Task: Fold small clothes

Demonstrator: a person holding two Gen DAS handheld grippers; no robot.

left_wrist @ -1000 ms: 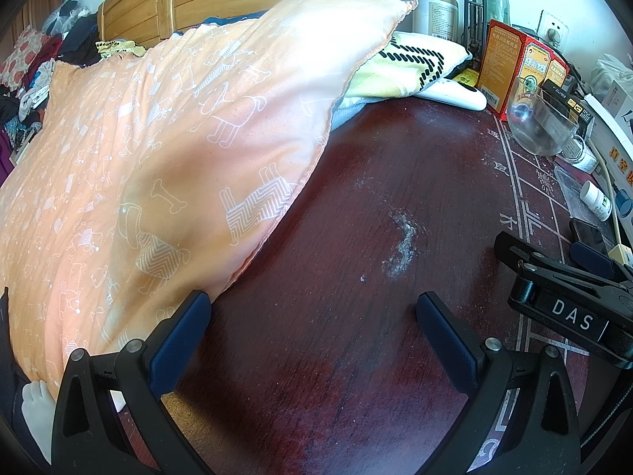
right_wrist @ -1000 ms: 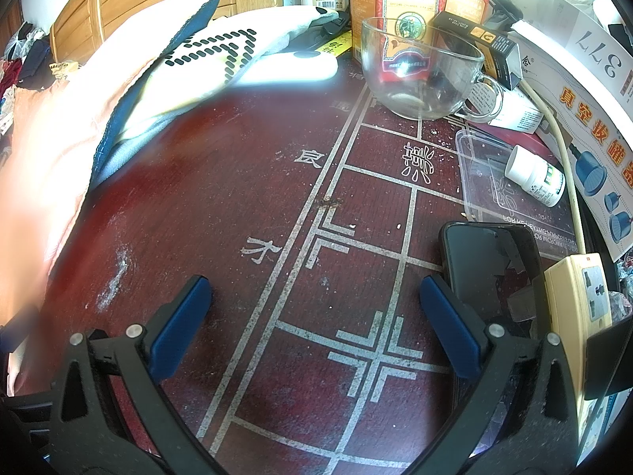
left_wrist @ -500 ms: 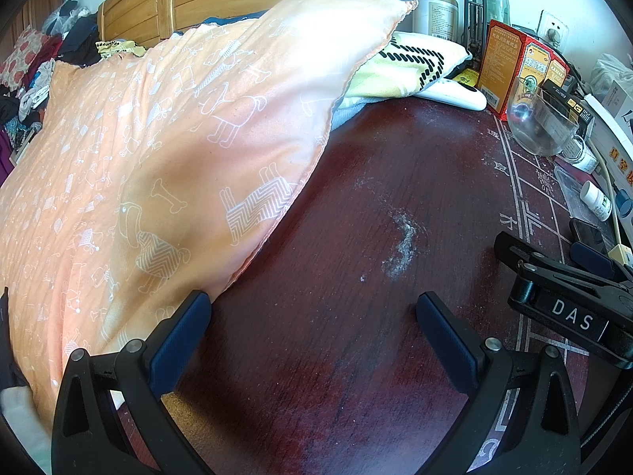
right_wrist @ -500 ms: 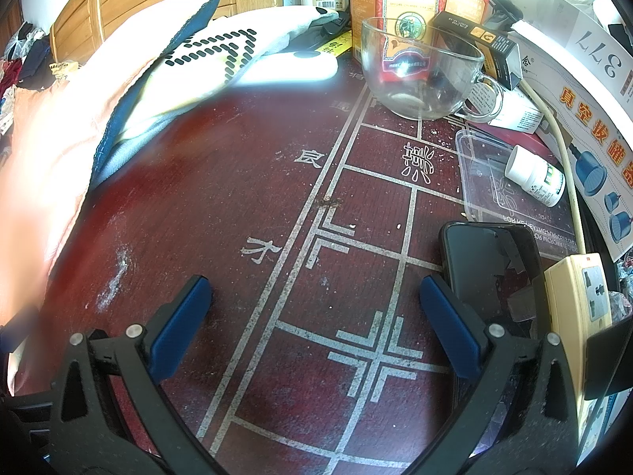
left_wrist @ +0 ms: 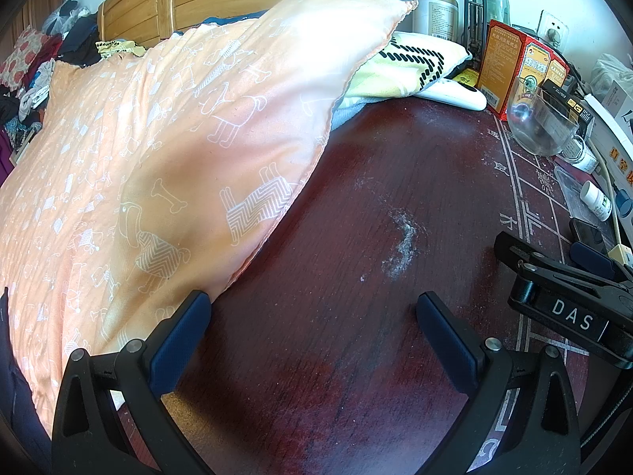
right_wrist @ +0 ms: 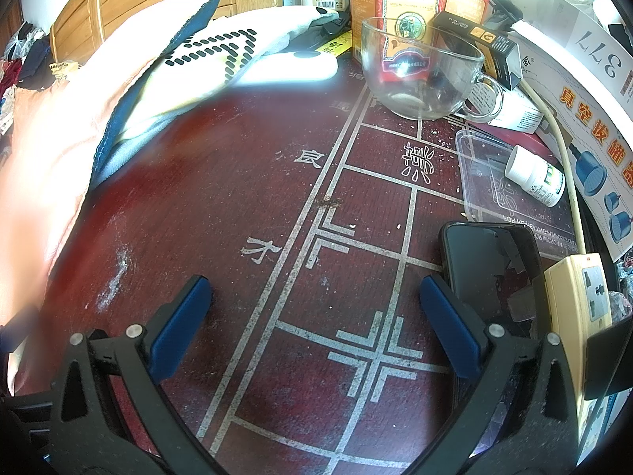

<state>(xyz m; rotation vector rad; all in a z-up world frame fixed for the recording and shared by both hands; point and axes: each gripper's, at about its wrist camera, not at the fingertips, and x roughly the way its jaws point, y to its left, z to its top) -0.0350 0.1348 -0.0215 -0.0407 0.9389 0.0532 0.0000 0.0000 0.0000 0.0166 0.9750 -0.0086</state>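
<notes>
Right now both grippers hover low over the dark red table [left_wrist: 356,206], each with its blue-padded jaws spread wide and nothing between them. The left gripper [left_wrist: 312,328] sits just beside the edge of a big orange pillow [left_wrist: 158,150] printed with white dogs and bones. The right gripper [right_wrist: 316,316] hangs over the white grid lines, a black phone [right_wrist: 490,265] just beside its right finger. Further back, a folded white-and-yellow cloth with black dashes [right_wrist: 213,55] lies tucked under the pillow's corner, near a glass cup [right_wrist: 419,71].
</notes>
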